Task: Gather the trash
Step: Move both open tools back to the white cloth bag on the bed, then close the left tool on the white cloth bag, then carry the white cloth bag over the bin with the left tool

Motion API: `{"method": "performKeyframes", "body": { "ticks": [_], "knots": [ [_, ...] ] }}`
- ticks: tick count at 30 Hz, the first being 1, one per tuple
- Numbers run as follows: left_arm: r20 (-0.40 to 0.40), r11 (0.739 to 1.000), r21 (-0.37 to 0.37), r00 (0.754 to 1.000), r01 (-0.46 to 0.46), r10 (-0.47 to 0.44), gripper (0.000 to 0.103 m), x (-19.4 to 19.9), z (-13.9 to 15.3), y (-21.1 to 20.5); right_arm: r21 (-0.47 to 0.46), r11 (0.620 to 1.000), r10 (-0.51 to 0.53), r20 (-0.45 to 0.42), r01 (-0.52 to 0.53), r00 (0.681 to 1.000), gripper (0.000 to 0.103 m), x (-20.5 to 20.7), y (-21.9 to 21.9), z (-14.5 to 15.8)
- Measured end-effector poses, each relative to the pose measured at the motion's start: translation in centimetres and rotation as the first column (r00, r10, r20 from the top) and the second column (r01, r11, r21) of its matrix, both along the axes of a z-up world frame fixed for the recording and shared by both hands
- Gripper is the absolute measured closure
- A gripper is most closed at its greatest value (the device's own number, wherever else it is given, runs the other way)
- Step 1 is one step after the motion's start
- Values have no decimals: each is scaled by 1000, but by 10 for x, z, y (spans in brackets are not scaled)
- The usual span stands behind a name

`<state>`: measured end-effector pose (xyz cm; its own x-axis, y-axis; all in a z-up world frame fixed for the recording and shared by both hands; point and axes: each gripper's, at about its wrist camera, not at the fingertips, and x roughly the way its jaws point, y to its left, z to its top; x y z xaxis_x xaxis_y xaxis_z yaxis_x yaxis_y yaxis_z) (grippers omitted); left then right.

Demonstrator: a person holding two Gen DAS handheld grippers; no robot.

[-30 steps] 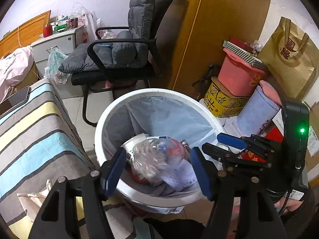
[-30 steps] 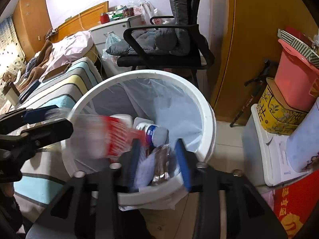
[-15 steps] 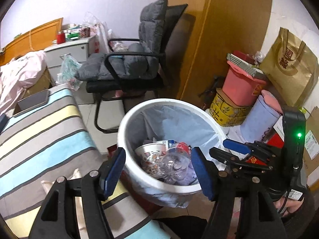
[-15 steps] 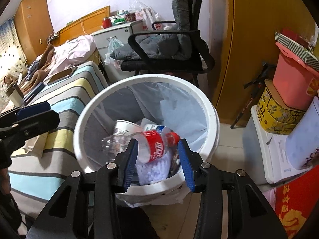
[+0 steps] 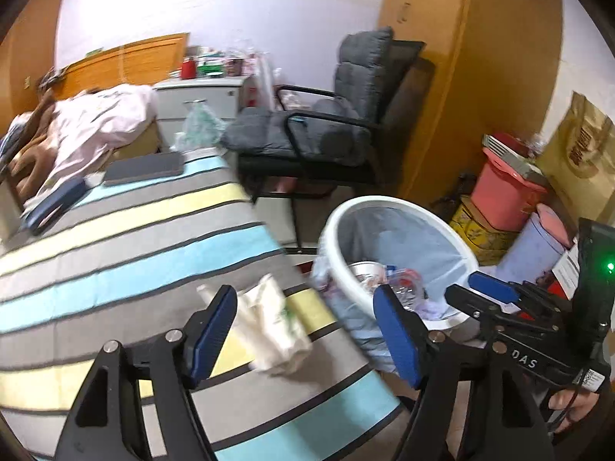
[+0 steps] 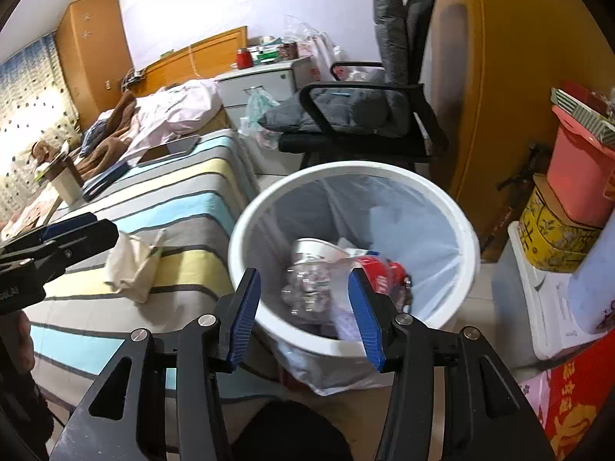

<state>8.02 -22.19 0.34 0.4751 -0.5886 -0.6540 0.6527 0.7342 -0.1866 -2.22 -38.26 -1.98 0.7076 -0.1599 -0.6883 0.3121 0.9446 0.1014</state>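
The striped bed [image 5: 127,253] filled the ground ahead and to the left of the left gripper [image 5: 303,328], and the white bin [image 6: 471,242] with its pale liner stood just off the bed's corner, directly ahead of and below the right gripper [image 6: 303,311]. Inside the bin lay what had been collected: a paper cup [image 6: 313,247], a crushed clear plastic bottle [image 6: 307,284] and a red-labelled piece [image 6: 384,271], all well down within the rim.

What was left on the bed, as far as the views showed, was a crumpled cream cloth or bag [image 5: 275,326] — whether it counted as trash could not be told, though it looked the likeliest candidate. It lay just ahead of the left gripper, a little left of the midline between the fingers, with its long axis running away from the gripper and tilted somewhat across the stripes. From the right gripper it lay well off to the left, beyond the bin's rim [image 6: 132,265], with the left gripper sitting close by it.

Both grippers were wide open and held nothing. The left was plainly the nearer one — in my judgement the coming move turned on that. A short reach forward and down would put its fingers on either side of the cloth's narrow width, while the right would have had to cross over the bin.
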Motion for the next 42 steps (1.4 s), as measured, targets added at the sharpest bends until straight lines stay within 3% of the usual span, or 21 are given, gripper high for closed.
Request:
{"method": "performKeyframes", "body": {
  "ticks": [8,26,30,33,37,42],
  "knots": [
    [-62,998,5,997,-55,55,25,7,-22,25,-5,1000,27,3,-27,1000,50,10,24,-6],
    [-151,996,-2,985,-84,83,26,24,-57,13,-1,1000,29,-15,-29,999,49,11,38,-12],
    [-176,996,-15,981,-86,82,41,27,-60,11,3,1000,31,-18,-30,999,49,12,38,-13],
    [-165,997,3,983,-79,79,65,27,-61,8,8,999,38,-14,-38,999,49,13,38,-15],
    [-142,997,31,987,-76,80,84,27,-60,9,13,999,51,-22,-51,998,49,17,42,-18],
    [-142,997,34,987,-73,77,85,27,-60,13,23,997,76,-29,-75,997,49,23,48,-21]
  ]
}}
